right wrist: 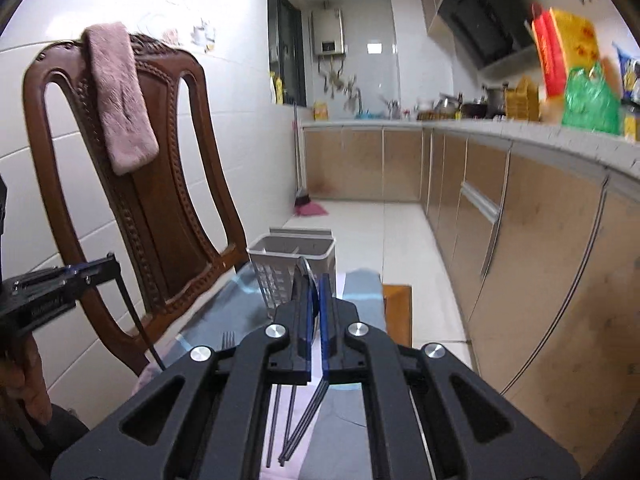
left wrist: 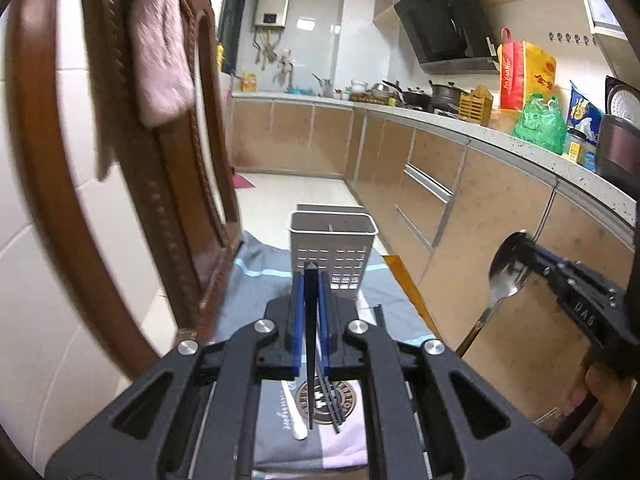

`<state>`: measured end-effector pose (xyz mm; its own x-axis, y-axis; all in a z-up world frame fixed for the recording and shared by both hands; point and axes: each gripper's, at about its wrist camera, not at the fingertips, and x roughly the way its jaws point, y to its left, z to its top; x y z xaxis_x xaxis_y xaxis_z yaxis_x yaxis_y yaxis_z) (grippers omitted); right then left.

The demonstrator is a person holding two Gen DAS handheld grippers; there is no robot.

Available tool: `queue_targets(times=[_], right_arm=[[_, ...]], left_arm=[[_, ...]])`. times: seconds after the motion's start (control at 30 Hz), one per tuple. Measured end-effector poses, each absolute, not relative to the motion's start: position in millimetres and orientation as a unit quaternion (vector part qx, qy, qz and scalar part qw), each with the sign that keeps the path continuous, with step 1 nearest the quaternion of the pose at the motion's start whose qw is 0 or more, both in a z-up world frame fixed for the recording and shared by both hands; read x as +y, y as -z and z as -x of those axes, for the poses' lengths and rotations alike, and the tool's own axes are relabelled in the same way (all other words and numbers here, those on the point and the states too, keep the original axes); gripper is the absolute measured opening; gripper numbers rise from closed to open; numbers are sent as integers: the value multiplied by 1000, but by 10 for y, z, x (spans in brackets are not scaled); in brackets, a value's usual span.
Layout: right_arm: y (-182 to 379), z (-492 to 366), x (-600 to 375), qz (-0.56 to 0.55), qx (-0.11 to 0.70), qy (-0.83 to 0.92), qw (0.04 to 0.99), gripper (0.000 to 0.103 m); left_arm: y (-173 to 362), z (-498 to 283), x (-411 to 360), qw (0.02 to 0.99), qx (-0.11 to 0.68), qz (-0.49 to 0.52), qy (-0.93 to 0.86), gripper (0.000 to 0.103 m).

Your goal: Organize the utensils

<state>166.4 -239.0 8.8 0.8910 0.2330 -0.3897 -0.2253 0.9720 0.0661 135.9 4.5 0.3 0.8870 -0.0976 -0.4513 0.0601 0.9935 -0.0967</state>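
Meanwhile, the left gripper [left wrist: 311, 276] clamps a black chopstick [left wrist: 310, 344] and the right gripper [right wrist: 316, 292] pinches a spoon [left wrist: 505, 270] near the grey utensil holder [left wrist: 333, 240], whose contents cannot be made out.

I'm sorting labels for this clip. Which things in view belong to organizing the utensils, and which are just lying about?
Job:
left hand-held gripper holding black chopsticks
right hand-held gripper holding spoon
utensil holder
fork

Lying about:
wooden chair
pink towel
green bag
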Motion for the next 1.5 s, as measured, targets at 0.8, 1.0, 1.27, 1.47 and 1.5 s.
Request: queue_targets(times=[0.8, 1.0, 1.27, 1.47, 1.5], right_arm=[[-217, -1153, -2160, 9, 186, -109, 976, 4], [-202, -1181, -2140, 12, 190, -108, 976, 4], [-243, -1350, -2077, 28, 189, -101, 976, 4], [-803, -1941, -1981, 51, 133, -68, 988, 4], [-886, -2115, -1944, 56, 124, -58, 989, 4]], left_arm=[[-292, -788, 104, 978, 202, 33, 34, 7], [-266, -811, 118, 978, 204, 34, 35, 7], [-258, -881, 189, 978, 203, 42, 34, 7], [-295, -953, 253, 979, 192, 48, 38, 7], [-298, -969, 261, 980, 191, 49, 39, 7]])
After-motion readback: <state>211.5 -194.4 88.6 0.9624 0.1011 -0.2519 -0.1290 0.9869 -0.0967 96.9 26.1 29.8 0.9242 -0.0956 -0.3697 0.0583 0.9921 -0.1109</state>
